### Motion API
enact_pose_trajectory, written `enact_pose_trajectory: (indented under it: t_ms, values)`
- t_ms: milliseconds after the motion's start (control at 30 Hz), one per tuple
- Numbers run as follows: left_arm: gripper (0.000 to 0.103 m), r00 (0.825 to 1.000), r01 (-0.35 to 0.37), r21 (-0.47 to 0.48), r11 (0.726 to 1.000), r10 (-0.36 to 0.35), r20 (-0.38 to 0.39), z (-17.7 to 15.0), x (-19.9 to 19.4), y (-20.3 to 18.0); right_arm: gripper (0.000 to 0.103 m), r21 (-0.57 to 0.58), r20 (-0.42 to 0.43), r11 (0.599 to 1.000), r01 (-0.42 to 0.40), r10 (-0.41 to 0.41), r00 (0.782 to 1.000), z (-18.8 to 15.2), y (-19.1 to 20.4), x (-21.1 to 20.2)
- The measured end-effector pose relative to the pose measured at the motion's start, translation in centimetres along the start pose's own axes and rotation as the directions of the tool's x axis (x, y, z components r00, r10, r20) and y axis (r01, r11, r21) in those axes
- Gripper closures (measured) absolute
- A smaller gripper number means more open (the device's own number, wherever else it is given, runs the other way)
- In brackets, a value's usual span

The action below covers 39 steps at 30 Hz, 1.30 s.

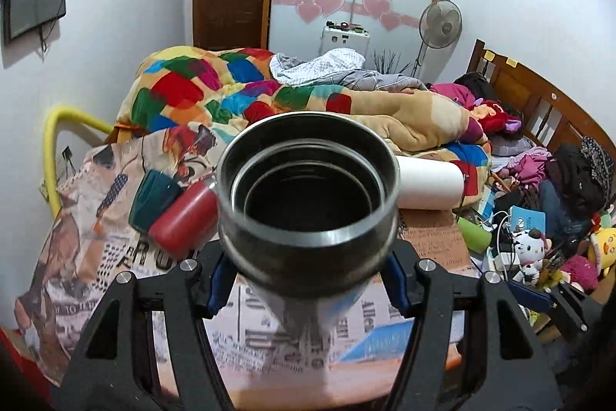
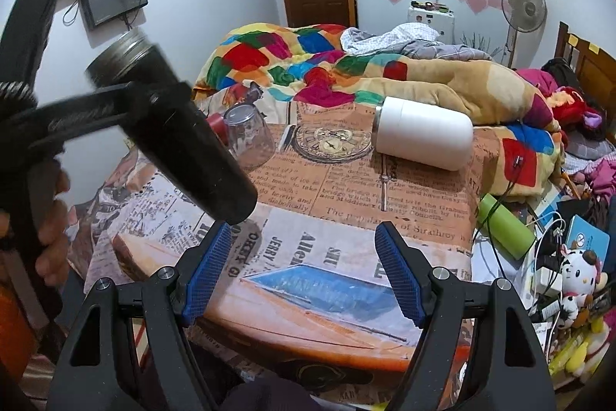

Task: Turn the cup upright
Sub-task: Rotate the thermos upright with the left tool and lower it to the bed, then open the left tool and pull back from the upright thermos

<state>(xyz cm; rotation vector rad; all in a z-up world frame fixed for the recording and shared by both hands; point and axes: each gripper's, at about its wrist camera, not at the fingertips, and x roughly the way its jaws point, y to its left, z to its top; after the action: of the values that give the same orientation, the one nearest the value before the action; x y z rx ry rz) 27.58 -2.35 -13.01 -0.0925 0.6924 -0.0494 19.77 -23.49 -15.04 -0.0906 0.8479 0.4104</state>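
My left gripper [image 1: 306, 280] is shut on a black metal cup [image 1: 308, 195], its open steel-rimmed mouth facing the camera. In the right wrist view the same cup [image 2: 192, 137] is held tilted in the air above the table's left side, mouth up and to the left, with the left gripper [image 2: 154, 103] clamped around it. My right gripper [image 2: 304, 272] is open and empty, blue pads apart, low over the near part of the newspaper-print tablecloth [image 2: 346, 203].
A white cup [image 2: 423, 137] lies on its side at the table's far right. A clear glass [image 2: 250, 137] stands upside down at far left, beside a red cup [image 1: 184, 222] and a teal cup [image 1: 152, 199]. A green cup [image 2: 504, 226] lies off the right edge. The bed is behind.
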Motion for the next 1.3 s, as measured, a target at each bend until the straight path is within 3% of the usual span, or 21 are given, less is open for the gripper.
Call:
enact_pose_trajectory:
  t_ms: [533, 800, 967, 1133, 1300]
  values:
    - [0.04, 0.997, -0.001, 0.066, 0.998, 0.006, -0.081, -2.9, 3.3, -1.7, 0.029, 0.006, 0.001, 1.0, 0.002, -0.002, 1.0, -0.2, -0.2, 0.2]
    - [0.039, 0.997, 0.001, 0.112, 0.994, 0.007, -0.072, -3.3, 2.6, -2.6, 0.029, -0.005, 0.019, 1.0, 0.013, -0.013, 1.0, -0.1, 0.2, -0.8]
    - [0.039, 1.0, -0.009, 0.16, 0.987, 0.014, -0.027, -2.8, -0.3, -3.4, 0.029, -0.004, 0.051, 1.0, 0.018, -0.017, 0.999, 0.3, 0.5, -2.3]
    - [0.039, 0.998, -0.005, 0.152, 0.988, -0.005, 0.07, -1.9, -5.6, -2.8, 0.029, -0.006, 0.136, 1.0, 0.026, -0.024, 0.99, 0.9, 1.2, -5.9]
    - [0.039, 0.976, -0.006, 0.135, 0.991, -0.023, 0.215, -1.5, -13.3, -1.9, 0.029, -0.007, 0.266, 1.0, 0.019, -0.017, 0.964, 1.6, 2.6, -11.0]
